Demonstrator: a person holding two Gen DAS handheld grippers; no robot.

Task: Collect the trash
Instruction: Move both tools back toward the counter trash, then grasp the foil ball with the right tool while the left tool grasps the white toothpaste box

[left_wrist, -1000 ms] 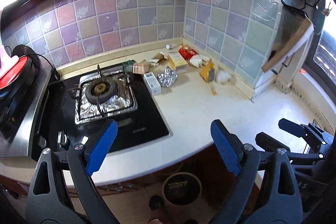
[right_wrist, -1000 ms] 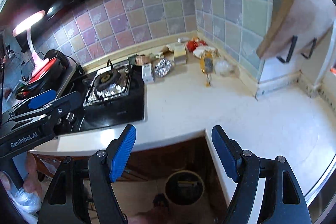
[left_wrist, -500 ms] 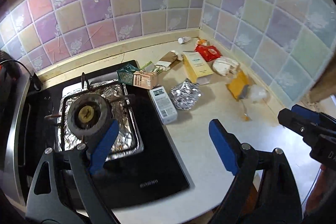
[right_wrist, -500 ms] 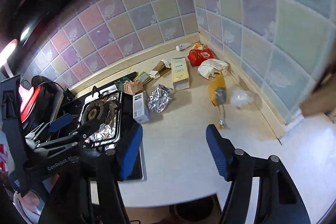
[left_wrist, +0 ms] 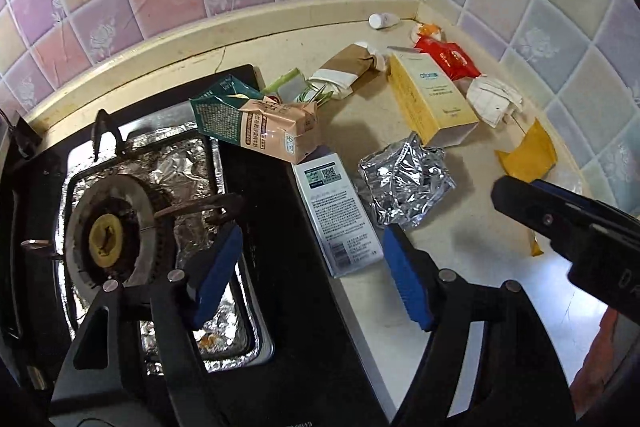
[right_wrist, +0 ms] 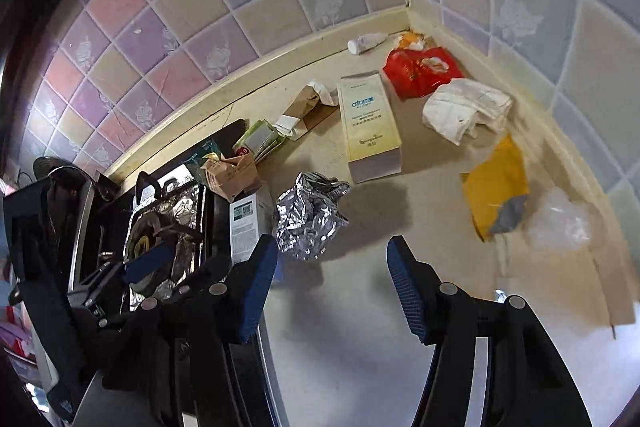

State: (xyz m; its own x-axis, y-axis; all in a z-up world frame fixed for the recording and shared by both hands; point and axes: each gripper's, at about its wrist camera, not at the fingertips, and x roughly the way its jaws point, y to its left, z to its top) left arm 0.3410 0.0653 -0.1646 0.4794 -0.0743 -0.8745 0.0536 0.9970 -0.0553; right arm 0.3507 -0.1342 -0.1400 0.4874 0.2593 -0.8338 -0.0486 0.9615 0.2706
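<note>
Two blue-padded grippers hover over a cream kitchen counter (right_wrist: 360,347) strewn with trash. At left, the left gripper (left_wrist: 312,275) is closing, nothing between its jaws, above a white printed carton (left_wrist: 338,215) beside the black gas hob (left_wrist: 276,307). At right, the right gripper (right_wrist: 332,283) is closing empty, just before a crumpled silver foil wrapper (right_wrist: 310,223).
</note>
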